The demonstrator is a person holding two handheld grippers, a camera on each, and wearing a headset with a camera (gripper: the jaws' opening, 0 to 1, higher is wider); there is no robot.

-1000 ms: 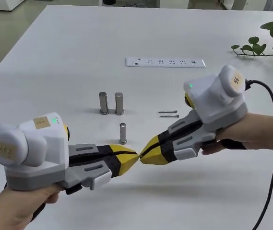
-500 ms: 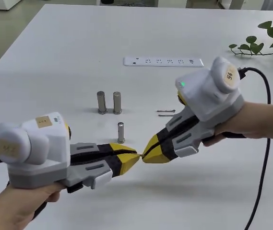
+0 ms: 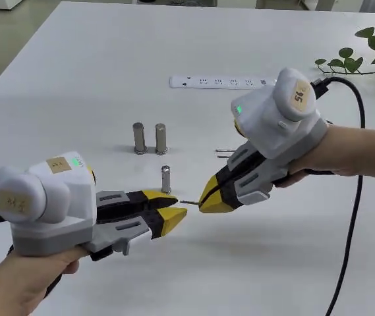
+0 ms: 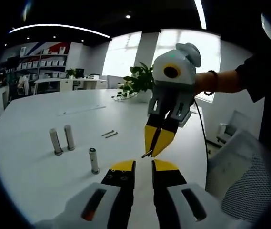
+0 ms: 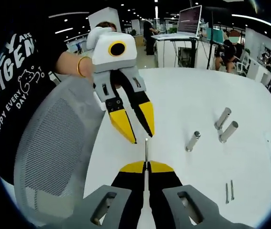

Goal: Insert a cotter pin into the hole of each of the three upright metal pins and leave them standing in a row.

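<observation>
The first insertion seems in hand: the right gripper (image 3: 203,205) pinches a cotter pin (image 3: 189,202) jutting toward 9 o'clock, the left gripper (image 3: 176,207) gapes beside it, and next the tip likely must find the hole in the near pin (image 3: 166,179) at 11 o'clock.

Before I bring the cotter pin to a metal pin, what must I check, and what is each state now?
1. Right gripper shut on cotter pin: ok, tip sticks out.
2. Left gripper free: ok, jaws open.
3. Three metal pins upright: ok.
4. Metal pins in a row: not ok, near pin stands in front of the back two.
5. Near pin's hole facing the cotter pin: cannot tell.
6. Spare cotter pins: ok, two lie on the table.
</observation>
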